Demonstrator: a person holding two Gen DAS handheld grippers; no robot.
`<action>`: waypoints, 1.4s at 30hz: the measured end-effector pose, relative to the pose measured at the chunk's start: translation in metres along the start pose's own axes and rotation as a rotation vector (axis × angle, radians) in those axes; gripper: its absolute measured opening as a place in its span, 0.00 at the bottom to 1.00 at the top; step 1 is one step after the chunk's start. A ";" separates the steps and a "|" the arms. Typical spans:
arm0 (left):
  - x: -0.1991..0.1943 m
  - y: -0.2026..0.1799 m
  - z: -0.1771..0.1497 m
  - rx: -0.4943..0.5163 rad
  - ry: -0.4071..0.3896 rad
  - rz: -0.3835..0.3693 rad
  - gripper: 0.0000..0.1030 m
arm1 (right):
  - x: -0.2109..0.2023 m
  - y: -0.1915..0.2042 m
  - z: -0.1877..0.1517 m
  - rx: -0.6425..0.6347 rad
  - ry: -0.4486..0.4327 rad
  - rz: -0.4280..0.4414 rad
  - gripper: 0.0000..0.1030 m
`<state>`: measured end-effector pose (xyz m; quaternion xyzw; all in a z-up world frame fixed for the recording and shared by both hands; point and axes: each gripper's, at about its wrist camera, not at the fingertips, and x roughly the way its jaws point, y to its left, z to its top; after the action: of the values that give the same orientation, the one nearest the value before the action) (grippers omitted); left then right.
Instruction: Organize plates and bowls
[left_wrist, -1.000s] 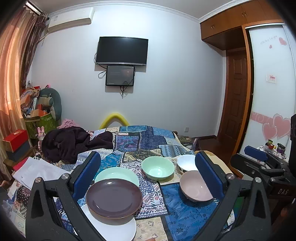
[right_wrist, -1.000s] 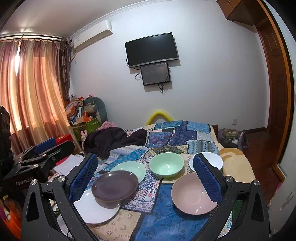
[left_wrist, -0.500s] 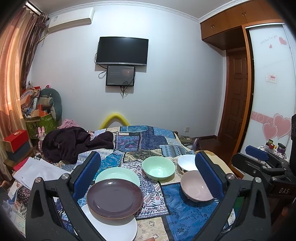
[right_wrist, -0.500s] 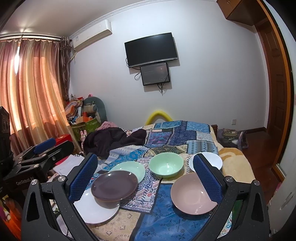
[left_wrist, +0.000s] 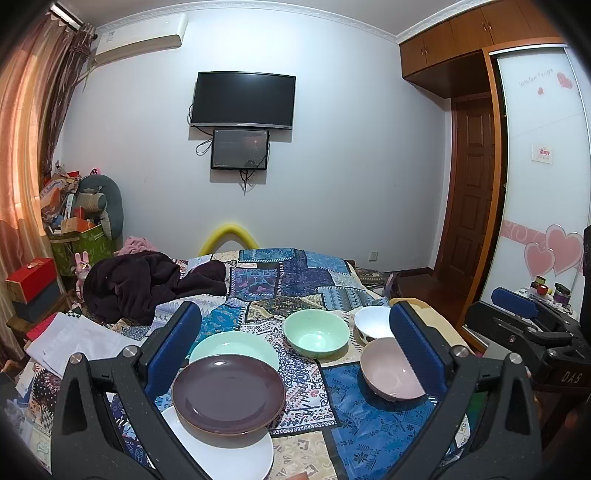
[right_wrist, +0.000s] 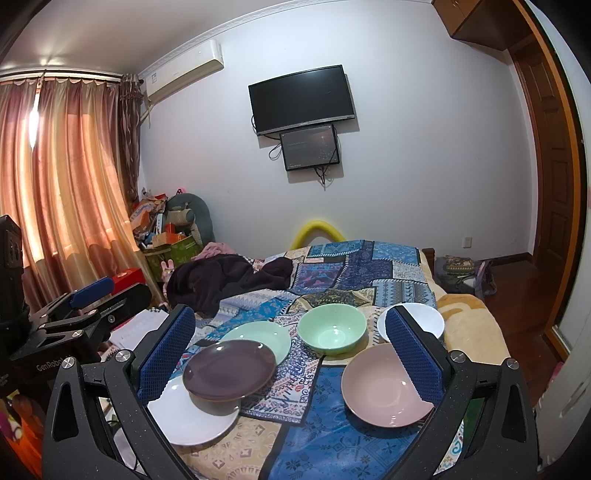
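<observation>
Meanwhile, change: almost none since a second ago; our view only eases slightly.
Tongs: left gripper (left_wrist: 295, 349) and right gripper (right_wrist: 290, 349) both wide, empty.
Dishes: purple plate (right_wrist: 229, 369) overlaps white plate (right_wrist: 192, 419) at the bed's (right_wrist: 469, 332) near-left corner; pink bowl (right_wrist: 384, 386) near right.
Meaning: we judge sorting not begun.

I see bed (right_wrist: 406, 266), patchwork quilt: white plate (right_wrist: 192, 417), green plate (right_wrist: 266, 334), green bowl (right_wrist: 332, 328), white bowl (right_wrist: 424, 319), pink bowl (right_wrist: 380, 387), dark clothing (right_wrist: 221, 277).
</observation>
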<state>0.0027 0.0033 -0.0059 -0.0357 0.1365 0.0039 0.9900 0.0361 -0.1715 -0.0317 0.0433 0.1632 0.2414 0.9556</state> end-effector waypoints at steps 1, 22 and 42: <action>0.000 0.000 0.000 0.000 0.001 0.000 1.00 | 0.000 0.000 0.000 0.000 0.000 0.000 1.00; 0.001 0.001 -0.001 0.003 0.005 -0.002 1.00 | -0.001 0.001 0.001 0.003 0.000 0.002 1.00; 0.016 0.013 -0.012 -0.003 0.064 -0.007 1.00 | 0.013 0.009 -0.003 0.008 0.047 0.013 1.00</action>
<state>0.0149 0.0158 -0.0228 -0.0377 0.1682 -0.0007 0.9850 0.0418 -0.1573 -0.0363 0.0422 0.1865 0.2481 0.9497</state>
